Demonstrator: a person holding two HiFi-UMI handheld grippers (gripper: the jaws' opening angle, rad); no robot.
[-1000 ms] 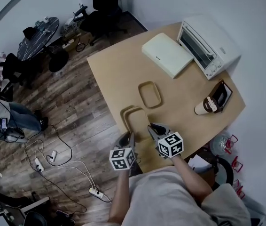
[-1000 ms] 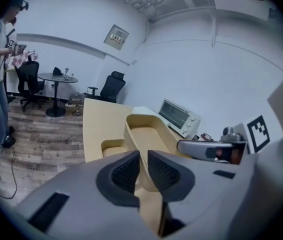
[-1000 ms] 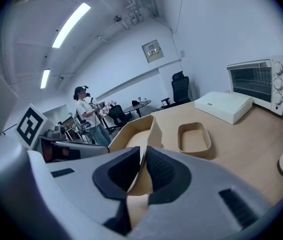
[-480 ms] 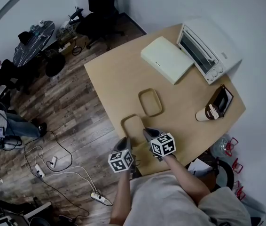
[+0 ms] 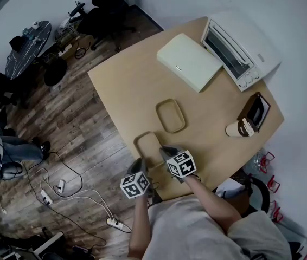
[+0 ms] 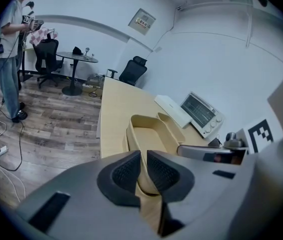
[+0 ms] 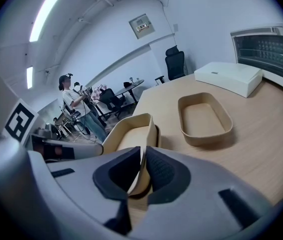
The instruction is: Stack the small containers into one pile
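- The tan oval paper container (image 5: 149, 144) is at the near edge of the light wood table (image 5: 126, 85), close to the person.
- L gripper (image 6: 144, 170): jaws have just been closing. They are narrow now and pinch this container's near wall btw the pads.
- R gripper (image 7: 144, 171): jaws almost together, pinching the same container's wall, more to the right.
- The second tan oval container (image 5: 171, 115) is empty. It sits further away & a bit to the right, not touching the held one.
- Both long sides point away from the person, nearly in line.
- R gripper is nearer the second one. I think the next move goes forward & a bit right, w/ the held one kept flat so it drops inside.
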